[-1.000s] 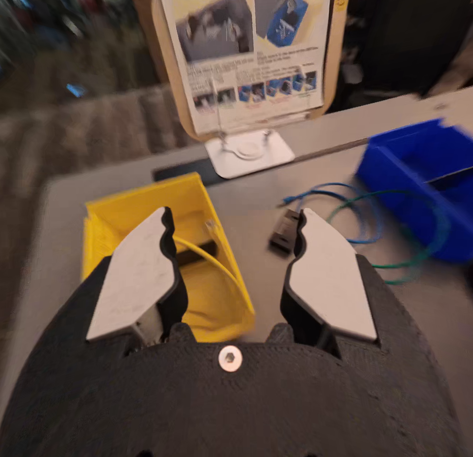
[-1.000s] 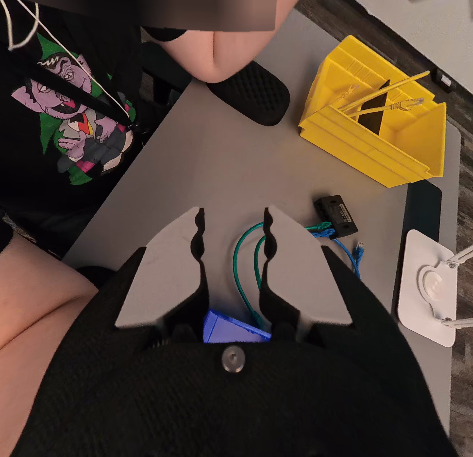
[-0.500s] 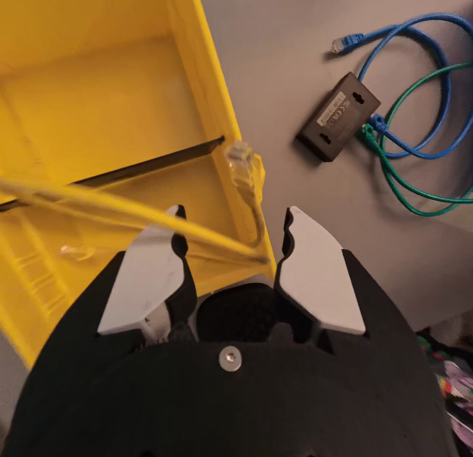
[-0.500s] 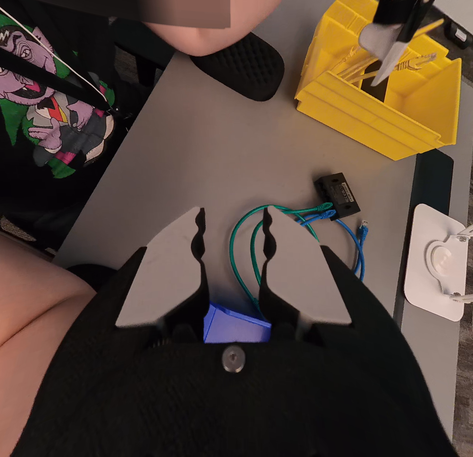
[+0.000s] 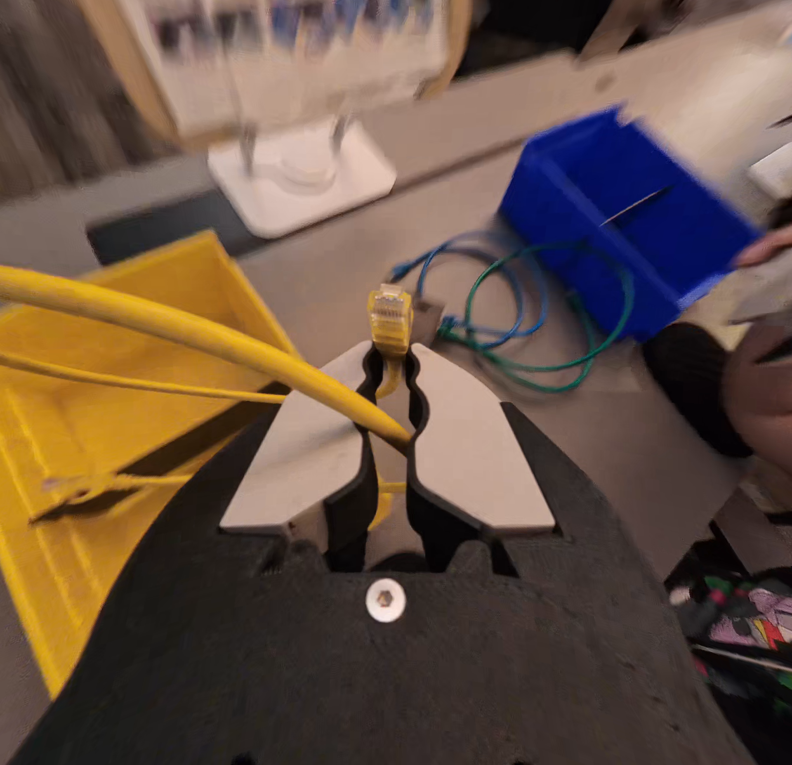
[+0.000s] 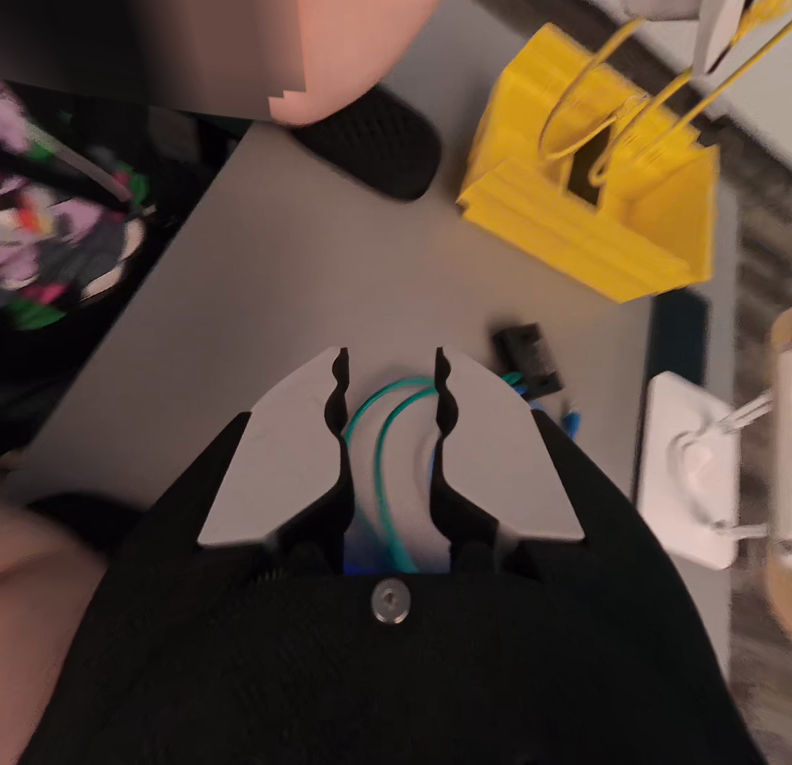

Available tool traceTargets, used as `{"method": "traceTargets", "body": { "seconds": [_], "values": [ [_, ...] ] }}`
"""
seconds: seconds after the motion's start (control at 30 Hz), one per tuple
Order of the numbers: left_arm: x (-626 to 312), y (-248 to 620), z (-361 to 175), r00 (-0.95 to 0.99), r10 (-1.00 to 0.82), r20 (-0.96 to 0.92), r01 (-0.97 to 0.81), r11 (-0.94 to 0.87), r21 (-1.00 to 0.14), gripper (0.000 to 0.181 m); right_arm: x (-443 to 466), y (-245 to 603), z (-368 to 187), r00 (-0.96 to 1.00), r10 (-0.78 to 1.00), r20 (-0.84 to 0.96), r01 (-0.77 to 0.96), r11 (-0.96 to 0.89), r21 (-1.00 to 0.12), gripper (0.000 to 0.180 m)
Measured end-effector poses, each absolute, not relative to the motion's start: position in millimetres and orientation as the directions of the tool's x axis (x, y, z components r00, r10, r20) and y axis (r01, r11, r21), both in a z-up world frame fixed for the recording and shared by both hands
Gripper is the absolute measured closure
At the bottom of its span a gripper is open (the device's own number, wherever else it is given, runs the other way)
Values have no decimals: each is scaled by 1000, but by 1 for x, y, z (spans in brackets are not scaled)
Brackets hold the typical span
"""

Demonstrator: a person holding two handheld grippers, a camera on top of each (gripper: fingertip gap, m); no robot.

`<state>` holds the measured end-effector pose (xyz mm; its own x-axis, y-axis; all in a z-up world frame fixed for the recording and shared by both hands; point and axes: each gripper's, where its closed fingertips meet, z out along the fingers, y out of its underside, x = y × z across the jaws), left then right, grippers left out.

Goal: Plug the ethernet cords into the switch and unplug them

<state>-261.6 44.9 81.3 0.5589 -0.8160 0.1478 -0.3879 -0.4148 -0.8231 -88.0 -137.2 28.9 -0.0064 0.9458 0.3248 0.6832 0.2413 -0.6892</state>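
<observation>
My left gripper (image 5: 391, 350) is shut on a yellow ethernet cord (image 5: 214, 337) just behind its plug (image 5: 389, 315), which sticks up past the fingertips. The cord is lifted above the yellow bin (image 5: 128, 401) and loops off to the left. The small black switch (image 6: 528, 363) lies on the grey table with a green cord (image 6: 385, 423) and a blue cord (image 5: 527, 298) plugged into it. In the left wrist view the switch (image 5: 428, 315) is mostly hidden behind the plug. My right gripper (image 6: 388, 354) is open and empty above the green cord's loops.
The yellow bin (image 6: 578, 230) holds more yellow cords, which hang up out of it (image 6: 591, 114). A blue bin (image 5: 621, 225) stands at the right. A white stand base (image 6: 685, 470) with a sheet holder is at the table's back. A black armrest (image 6: 373, 144) lies by the table edge. The grippers' ends are close to 25 centimetres from one another. The small black switch (image 6: 528, 363) is about equally far from each gripper, around 25 centimetres. Look for it in the left wrist view (image 5: 424, 325) too.
My left gripper has shut on the yellow cord's plug end and lifted it out of the yellow bin, swinging up toward the switch. The right gripper stayed open, shifting slightly.
</observation>
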Motion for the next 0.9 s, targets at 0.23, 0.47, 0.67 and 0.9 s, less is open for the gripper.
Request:
{"method": "traceTargets", "body": {
  "seconds": [0.23,0.47,0.67,0.9],
  "values": [
    [-184,-32,140,238,-969,68,-258,-131,-957,172,-163,-88,98,283,840,462,317,373,-872,136],
    [-137,-55,147,63,-988,139,-142,-147,-979,172,-168,-55,108,445,855,265,79,258,-963,138],
    [-160,-60,120,70,-962,264,-361,-271,-892,143,-136,-44,123,585,612,532,316,432,-844,177],
    [-229,-52,175,253,-966,51,-93,-76,-993,126,-106,-66,147,427,175,887,701,555,-447,177]
  ]
}}
